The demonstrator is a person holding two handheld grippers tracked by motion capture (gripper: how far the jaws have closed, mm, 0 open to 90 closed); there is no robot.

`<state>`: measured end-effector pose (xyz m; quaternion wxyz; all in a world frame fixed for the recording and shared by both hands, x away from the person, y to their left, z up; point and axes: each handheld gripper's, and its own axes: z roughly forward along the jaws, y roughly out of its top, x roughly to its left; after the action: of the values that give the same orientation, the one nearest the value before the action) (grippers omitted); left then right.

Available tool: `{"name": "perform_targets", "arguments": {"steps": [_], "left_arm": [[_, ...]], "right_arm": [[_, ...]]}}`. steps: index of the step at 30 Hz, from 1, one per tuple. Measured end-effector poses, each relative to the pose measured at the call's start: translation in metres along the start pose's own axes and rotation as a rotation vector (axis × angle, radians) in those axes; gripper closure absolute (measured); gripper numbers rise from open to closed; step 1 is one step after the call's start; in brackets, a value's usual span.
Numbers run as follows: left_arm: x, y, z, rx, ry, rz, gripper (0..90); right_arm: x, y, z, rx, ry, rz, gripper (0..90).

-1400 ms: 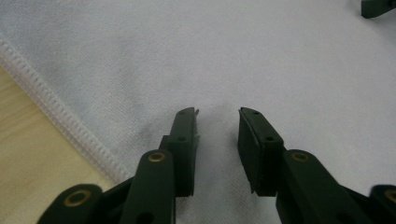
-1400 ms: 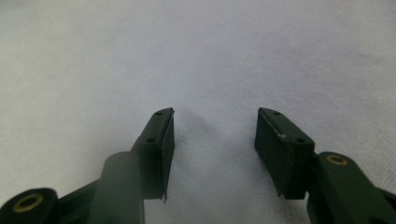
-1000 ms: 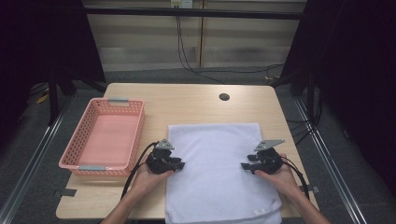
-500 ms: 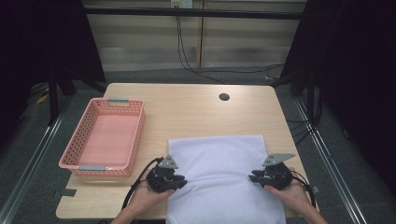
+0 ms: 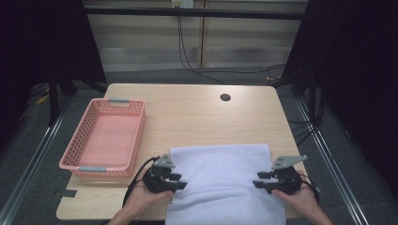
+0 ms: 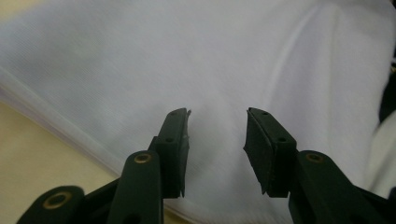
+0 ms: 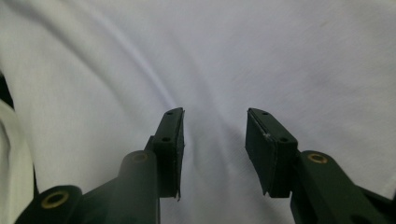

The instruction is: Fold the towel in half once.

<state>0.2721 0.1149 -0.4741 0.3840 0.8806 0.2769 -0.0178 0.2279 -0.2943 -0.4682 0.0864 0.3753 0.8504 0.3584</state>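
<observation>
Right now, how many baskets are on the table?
1. The pink basket sits on the table's left side, left of the white cloth and apart from it. Nothing suggests another is hidden.

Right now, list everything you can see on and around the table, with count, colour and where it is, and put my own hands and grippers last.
table: one, light wood, centre of the high view
cloth: one, white, spread flat on the table's near half, hanging over the near edge
basket: one, pink, mesh sides, on the table's left side, nothing in it
hole: one, dark, round, in the tabletop toward the far right
cables: several, black, on the floor beyond the table
left hand: one, near left edge of the cloth
right hand: one, near right edge of the cloth
left gripper: one, black, jaws apart over the cloth
right gripper: one, black, jaws apart over the cloth
</observation>
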Motion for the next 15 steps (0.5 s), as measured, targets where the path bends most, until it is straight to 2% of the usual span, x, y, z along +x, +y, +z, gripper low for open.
{"name": "perform_targets", "arguments": {"steps": [1,2,3,4,6,7,8,9,10,11,12,14,15], "left_arm": [[0.007,0.007,0.001,-0.021,0.01,-0.006,59.1],[0.013,0.012,0.002,-0.022,0.027,-0.005,58.9],[0.019,0.016,0.004,-0.039,0.036,-0.011,57.6],[0.028,0.021,0.006,-0.042,0.053,-0.028,57.6],[0.045,0.029,0.011,-0.055,0.078,-0.054,56.2],[0.053,0.033,0.012,-0.066,0.088,-0.071,54.5],[0.066,0.04,0.017,-0.083,0.098,-0.1,52.4],[0.066,0.04,0.017,-0.083,0.098,-0.1,51.8],[0.072,0.042,0.018,-0.089,0.106,-0.126,51.8],[0.074,0.044,0.021,-0.085,0.114,-0.134,50.5],[0.076,0.045,0.022,-0.078,0.13,-0.118,49.6],[0.08,0.046,0.023,-0.095,0.13,-0.137,46.0],[0.083,0.045,0.023,-0.099,0.138,-0.147,46.0]], "right_arm": [[0.0,0.0,0.0,0.0,0.0,0.0,58.4],[-0.01,0.006,-0.001,-0.02,-0.046,-0.005,58.2],[-0.029,0.015,-0.001,-0.036,-0.092,0.002,57.6],[-0.029,0.015,-0.001,-0.036,-0.092,0.002,57.6],[-0.058,0.023,0.002,-0.068,-0.137,0.056,56.0],[-0.066,0.026,0.004,-0.07,-0.151,0.065,55.2],[-0.087,0.033,0.013,-0.07,-0.169,0.084,52.2],[-0.087,0.033,0.013,-0.07,-0.169,0.084,52.2],[-0.093,0.035,0.016,-0.073,-0.161,0.088,51.9],[-0.101,0.037,0.022,-0.068,-0.154,0.106,50.7],[-0.107,0.037,0.028,-0.064,-0.156,0.117,48.8],[-0.112,0.036,0.041,-0.027,-0.152,0.114,46.4],[-0.112,0.036,0.041,-0.027,-0.152,0.114,46.4]]}}
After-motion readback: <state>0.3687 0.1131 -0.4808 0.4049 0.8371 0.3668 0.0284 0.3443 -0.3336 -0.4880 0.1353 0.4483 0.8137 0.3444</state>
